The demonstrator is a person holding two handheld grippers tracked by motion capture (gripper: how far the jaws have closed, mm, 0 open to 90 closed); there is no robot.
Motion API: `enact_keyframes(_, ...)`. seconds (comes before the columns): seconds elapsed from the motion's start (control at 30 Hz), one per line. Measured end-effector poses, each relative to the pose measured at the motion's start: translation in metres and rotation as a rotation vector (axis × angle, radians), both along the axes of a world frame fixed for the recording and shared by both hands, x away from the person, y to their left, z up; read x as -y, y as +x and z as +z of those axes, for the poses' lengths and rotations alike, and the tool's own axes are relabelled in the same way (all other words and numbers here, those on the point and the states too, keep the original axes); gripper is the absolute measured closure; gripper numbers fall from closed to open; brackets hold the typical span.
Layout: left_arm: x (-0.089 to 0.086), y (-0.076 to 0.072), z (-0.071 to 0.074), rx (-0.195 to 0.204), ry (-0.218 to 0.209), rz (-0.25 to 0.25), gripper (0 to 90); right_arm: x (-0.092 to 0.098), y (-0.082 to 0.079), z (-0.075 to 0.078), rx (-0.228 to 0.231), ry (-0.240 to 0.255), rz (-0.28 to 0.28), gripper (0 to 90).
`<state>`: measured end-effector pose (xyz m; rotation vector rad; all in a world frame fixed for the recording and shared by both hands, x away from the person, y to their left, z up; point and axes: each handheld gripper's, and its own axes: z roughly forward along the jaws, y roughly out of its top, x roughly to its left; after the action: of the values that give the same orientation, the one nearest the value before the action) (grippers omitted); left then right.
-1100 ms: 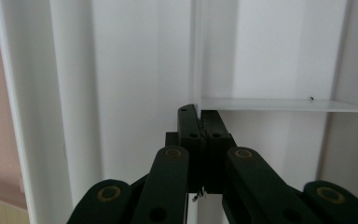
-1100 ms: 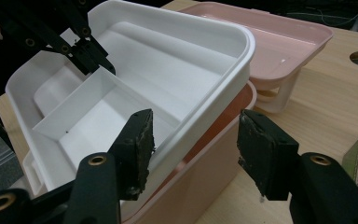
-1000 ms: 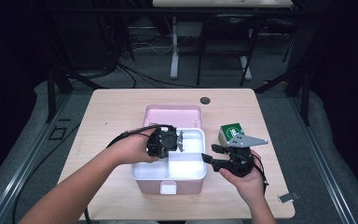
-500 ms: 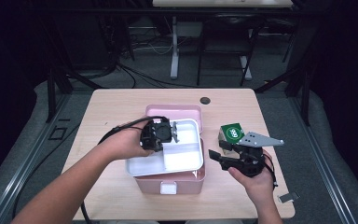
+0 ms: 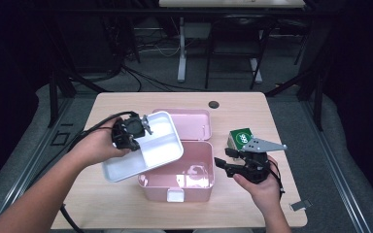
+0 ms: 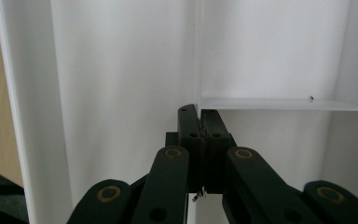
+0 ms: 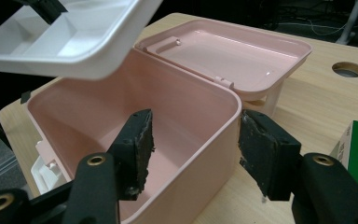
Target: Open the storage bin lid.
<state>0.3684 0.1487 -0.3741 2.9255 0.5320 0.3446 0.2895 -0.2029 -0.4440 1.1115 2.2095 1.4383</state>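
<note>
The fingers [image 6: 189,135] of the left gripper [image 5: 135,127] are pressed together on a thin white divider wall inside the white tray [image 5: 161,145], gripping it so that almost no gap remains between them. In the left gripper view the two black fingers meet on that upright wall, with the tray's white floor and compartments all around them. From the high view the tray is held in the air, tilted, above the left rear corner of the pink box [image 5: 177,170] and reaching out past the box's left side.

The fingers [image 7: 137,147] of the right gripper [image 5: 233,162] stand about halfway open, straddling the right wall of the pink box: one finger is inside the box and the other outside, with the wall between them. Whether either finger touches the wall cannot be told.

The pink box sits on the wooden table [image 5: 111,204], open and bare inside. Its pink lid [image 5: 187,124] is folded back flat behind the box, still joined at the hinge. A green carton [image 5: 240,138] lies just to the right of the box, right behind the right gripper. Behind the lid, a small round hole [image 5: 213,104] is set in the tabletop. A small grey clip [image 5: 298,205] lies to the right of the box near the table's front edge
</note>
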Motion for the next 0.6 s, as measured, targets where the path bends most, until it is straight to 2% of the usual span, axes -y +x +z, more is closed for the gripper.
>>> enact_keyframes(0.03,0.0,0.0,0.0,0.0,0.0,0.0,89.4,-0.001,0.0,0.0,-0.002,-0.006,-0.006,44.5)
enact_keyframes(0.07,-0.012,0.001,0.0,0.004,-0.02,0.048,89.4,-0.001,0.0,-0.001,-0.003,-0.007,-0.006,44.5)
enact_keyframes(0.17,-0.031,0.002,-0.001,-0.002,-0.044,0.112,89.4,-0.001,0.001,-0.002,-0.007,-0.006,-0.006,44.5)
enact_keyframes(0.23,-0.038,0.002,0.0,-0.004,-0.047,0.13,89.4,-0.001,0.001,-0.002,-0.009,-0.008,-0.006,44.5)
enact_keyframes(0.27,-0.052,0.002,-0.001,-0.014,-0.066,0.176,89.4,-0.001,0.001,-0.003,-0.01,-0.006,-0.008,44.5)
enact_keyframes(0.3,-0.052,0.002,-0.001,-0.014,-0.066,0.176,89.4,-0.001,0.001,-0.003,-0.01,-0.006,-0.008,44.5)
enact_keyframes(0.33,-0.066,0.003,-0.001,-0.02,-0.082,0.227,89.4,-0.001,0.002,-0.003,-0.012,-0.007,-0.007,44.5)
enact_keyframes(0.37,-0.066,0.003,-0.001,-0.02,-0.082,0.227,89.4,-0.001,0.002,-0.004,-0.012,-0.007,-0.007,44.5)
enact_keyframes(0.4,-0.078,0.004,-0.005,-0.028,-0.103,0.28,89.4,-0.001,0.002,-0.004,-0.016,-0.005,-0.008,44.5)
enact_keyframes(0.6,-0.105,0.008,-0.025,-0.063,-0.132,0.387,89.4,-0.001,0.003,-0.005,-0.016,-0.012,-0.01,44.5)
